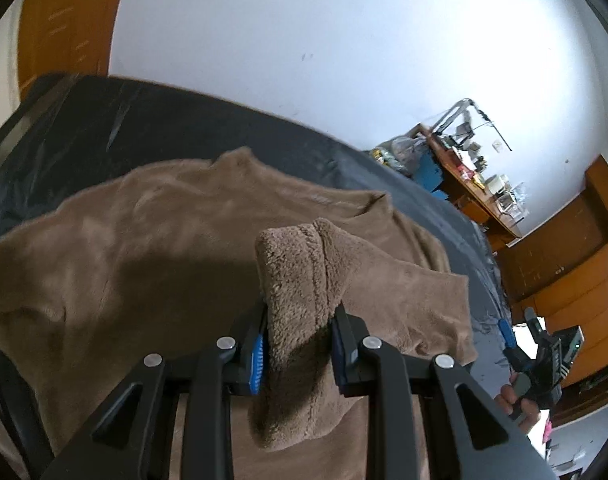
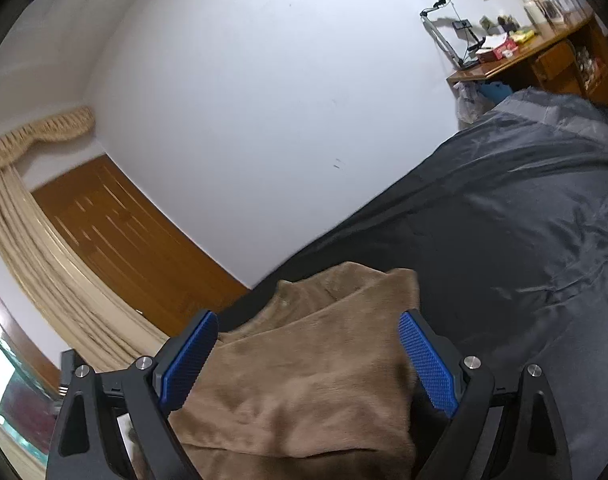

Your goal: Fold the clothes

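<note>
A brown fleece garment [image 1: 152,248] lies spread on a dark bed cover [image 1: 152,120]. My left gripper [image 1: 300,340] is shut on a thick fold of the garment's edge [image 1: 300,280], lifted above the rest of the cloth. The right gripper [image 1: 531,360] shows at the far right of the left wrist view, held in a hand off the bed's edge. In the right wrist view my right gripper [image 2: 307,352] is open, its blue pads [image 2: 427,364] apart, above the garment [image 2: 304,380] with nothing between them.
The dark bed cover [image 2: 503,240] stretches away to the right. A wooden desk [image 2: 515,56] with clutter and a lamp stands by the white wall. A wooden door [image 2: 116,232] and beige curtain [image 2: 32,240] are at the left.
</note>
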Available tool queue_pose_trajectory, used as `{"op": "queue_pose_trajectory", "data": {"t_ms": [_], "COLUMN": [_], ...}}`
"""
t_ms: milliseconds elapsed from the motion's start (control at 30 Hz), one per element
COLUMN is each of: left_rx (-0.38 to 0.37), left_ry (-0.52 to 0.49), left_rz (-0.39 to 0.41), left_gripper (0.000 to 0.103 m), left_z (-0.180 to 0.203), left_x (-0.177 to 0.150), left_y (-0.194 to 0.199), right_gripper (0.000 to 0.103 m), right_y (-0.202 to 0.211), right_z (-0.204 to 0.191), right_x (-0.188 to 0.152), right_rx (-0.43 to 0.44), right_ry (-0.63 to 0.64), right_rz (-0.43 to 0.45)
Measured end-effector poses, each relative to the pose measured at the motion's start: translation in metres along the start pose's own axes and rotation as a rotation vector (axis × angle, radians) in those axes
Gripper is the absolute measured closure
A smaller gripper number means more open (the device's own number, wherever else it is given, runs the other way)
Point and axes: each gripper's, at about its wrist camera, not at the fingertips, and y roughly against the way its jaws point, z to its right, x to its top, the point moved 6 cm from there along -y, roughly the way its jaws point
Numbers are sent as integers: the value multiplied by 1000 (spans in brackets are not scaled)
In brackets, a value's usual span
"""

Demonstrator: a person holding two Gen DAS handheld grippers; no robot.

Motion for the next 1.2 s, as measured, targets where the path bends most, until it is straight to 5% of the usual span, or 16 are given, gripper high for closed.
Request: {"op": "queue_pose_trajectory", "data": {"t_ms": [267, 500, 733, 800, 1000, 1200], "left_rx": [11, 10, 118, 141, 35, -54], "left_ry": [28, 60, 90, 109, 139, 147], "left_rz": [-33, -9, -106, -127, -104, -102], "left_gripper": [75, 75, 64, 53, 24, 22], "left_z": [-18, -32, -64, -74, -78, -74], "left_x": [-11, -9, -31, -38, -50, -65], "left_y": [-2, 11, -17, -23, -14, -10], "right_gripper": [9, 9, 9, 9, 9, 9], "right_y": [-21, -47, -47, -41, -47, -30], "right_z": [-3, -13, -5, -5, -9, -30], "right_x": [-16, -56, -76, -76, -71, -50], "right_rx": [-484, -629, -652, -643, -658, -648], "right_ry": [417, 761, 900, 902, 900, 843], "right_rz": [-108, -233, -314, -318, -292, -118]}}
